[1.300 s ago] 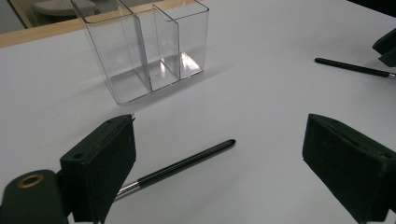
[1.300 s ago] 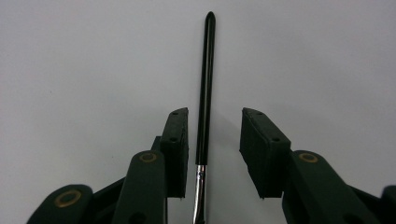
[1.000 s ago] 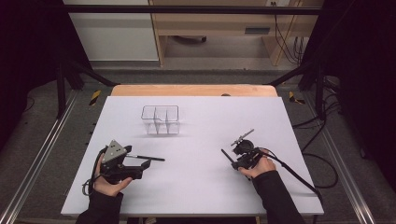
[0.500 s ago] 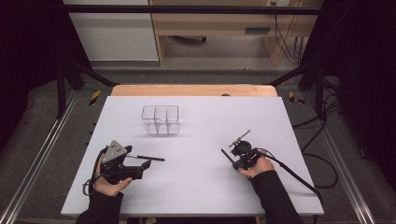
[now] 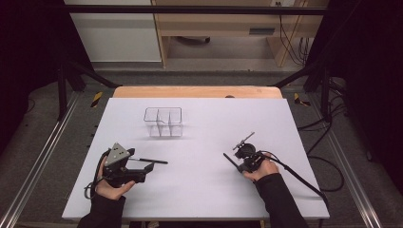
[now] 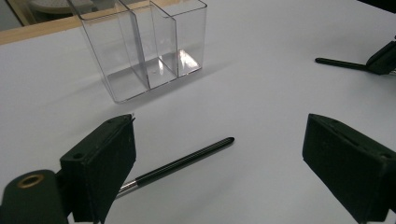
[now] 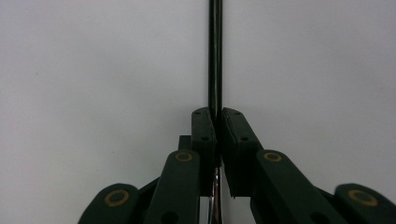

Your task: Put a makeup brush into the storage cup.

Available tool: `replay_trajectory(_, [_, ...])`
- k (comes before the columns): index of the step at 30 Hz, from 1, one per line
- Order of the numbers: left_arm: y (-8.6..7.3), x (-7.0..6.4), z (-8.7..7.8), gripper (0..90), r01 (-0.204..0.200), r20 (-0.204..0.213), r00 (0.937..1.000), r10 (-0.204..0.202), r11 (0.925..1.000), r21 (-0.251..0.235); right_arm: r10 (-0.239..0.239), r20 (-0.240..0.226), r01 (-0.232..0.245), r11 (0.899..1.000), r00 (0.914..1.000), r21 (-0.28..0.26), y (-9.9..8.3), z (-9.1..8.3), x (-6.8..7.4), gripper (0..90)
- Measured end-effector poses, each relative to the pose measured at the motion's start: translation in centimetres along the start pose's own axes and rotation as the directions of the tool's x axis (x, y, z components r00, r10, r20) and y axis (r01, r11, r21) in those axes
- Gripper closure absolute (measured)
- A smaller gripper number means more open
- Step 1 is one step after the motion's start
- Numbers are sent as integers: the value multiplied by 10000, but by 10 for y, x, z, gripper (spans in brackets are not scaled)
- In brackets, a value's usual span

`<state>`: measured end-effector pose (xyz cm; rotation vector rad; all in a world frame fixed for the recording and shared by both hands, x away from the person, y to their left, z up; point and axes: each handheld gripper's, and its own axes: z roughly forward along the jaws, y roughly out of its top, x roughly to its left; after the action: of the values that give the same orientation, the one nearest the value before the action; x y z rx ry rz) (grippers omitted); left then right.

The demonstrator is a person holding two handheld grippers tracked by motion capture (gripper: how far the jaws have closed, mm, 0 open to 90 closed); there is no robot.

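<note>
High view: left gripper (image 5: 148, 167) beside a black pen (image 5: 148, 161); clear organiser (image 5: 164, 121) beyond, mid-table. Left gripper view: jaws spread, pen between them on the table. Right gripper view: right gripper (image 7: 217, 122) pinches a second pen (image 7: 215, 51). No legible writing.

A white rectangular table (image 5: 199, 199) with a light wooden strip (image 5: 197, 91) along its far edge stands on a grey floor (image 5: 43, 142). Beyond it are a pale wooden cabinet (image 5: 214, 28) and a white panel (image 5: 114, 38). Black cables (image 5: 328, 161) trail over the floor at the right, and metal rails (image 5: 38, 166) run along both sides.
</note>
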<state>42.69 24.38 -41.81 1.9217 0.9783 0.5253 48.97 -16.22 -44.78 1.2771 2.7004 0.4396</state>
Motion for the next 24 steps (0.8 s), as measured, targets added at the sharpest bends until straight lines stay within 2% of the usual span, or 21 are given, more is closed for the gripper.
replay_trajectory(2, [0,-1,0,89,-42,5,10000,42,10000,4,67,-60,-68,9999,10000,-149,0,-4,-1,840])
replay_trajectory(11, [2,-3,1,89,-184,95,9998,183,9998,45,-322,-99,312,9958,9994,-864,5,-31,2,840])
replay_trajectory(16, [3,-6,2,89,-309,169,9994,307,9995,62,-541,-172,513,9895,9984,-1349,11,-47,7,840])
replay_trajectory(20, [4,-8,1,88,-374,203,9991,372,9993,62,-1003,-169,962,9817,9948,-1645,17,-60,14,840])
replay_trajectory(24, [4,-9,2,88,-407,228,9989,405,9991,77,-1229,-191,1175,9766,9922,-1804,21,-67,19,840])
